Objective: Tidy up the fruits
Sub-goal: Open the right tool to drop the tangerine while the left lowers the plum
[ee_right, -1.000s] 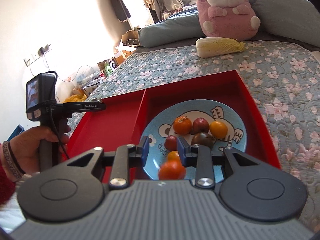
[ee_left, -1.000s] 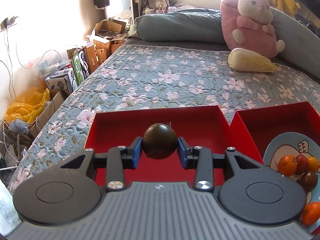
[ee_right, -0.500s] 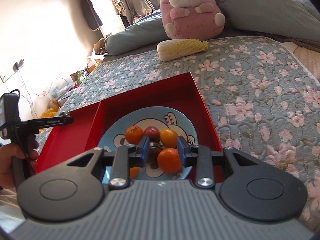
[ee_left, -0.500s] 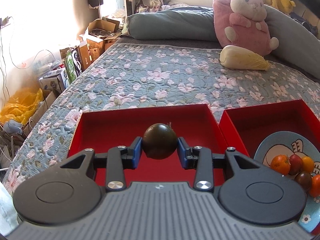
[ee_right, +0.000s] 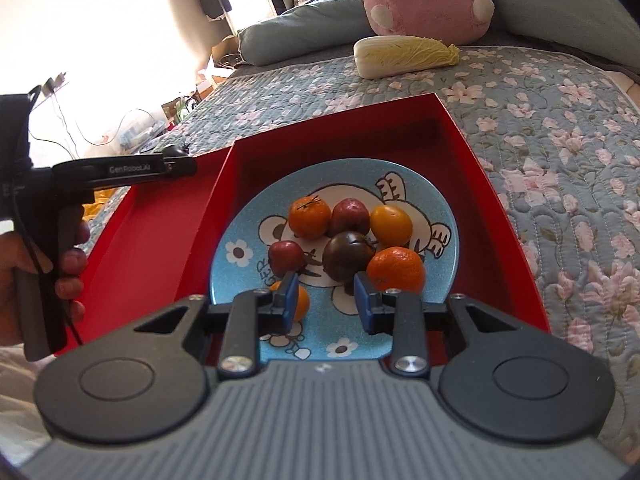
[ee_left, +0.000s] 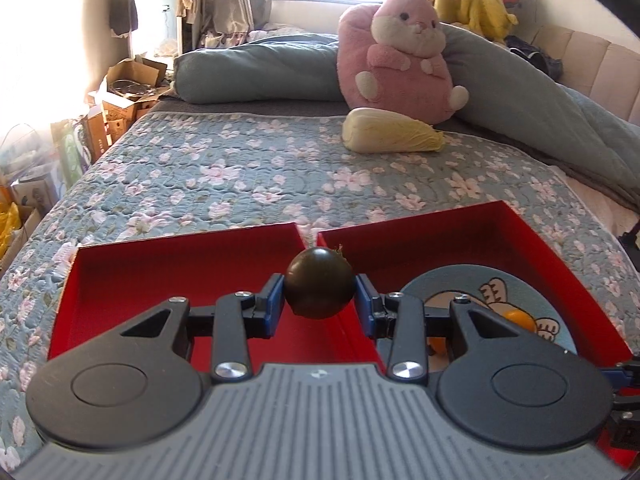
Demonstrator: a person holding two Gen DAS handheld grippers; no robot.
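A bed with a floral quilt [ee_left: 240,168] takes up most of the room, and two red trays sit side by side on it near the foot. The left gripper [ee_left: 319,306] has its blue pads pressed on a dark tomato [ee_left: 319,283], holding it up over the join between the empty left tray [ee_left: 132,280] and the right tray [ee_right: 496,208], probably so it can be sorted away from the rest. The right gripper [ee_right: 323,300] hangs low over the cartoon plate [ee_right: 240,240], jaws at their narrowest with nothing between them, likely lining up on another dark tomato [ee_right: 346,256] just ahead. Mandarins, red fruits and a yellow one crowd tightly round it, so a clean pinch looks awkward. A napa cabbage [ee_left: 390,136] and a pink plush [ee_left: 396,56] lie well clear
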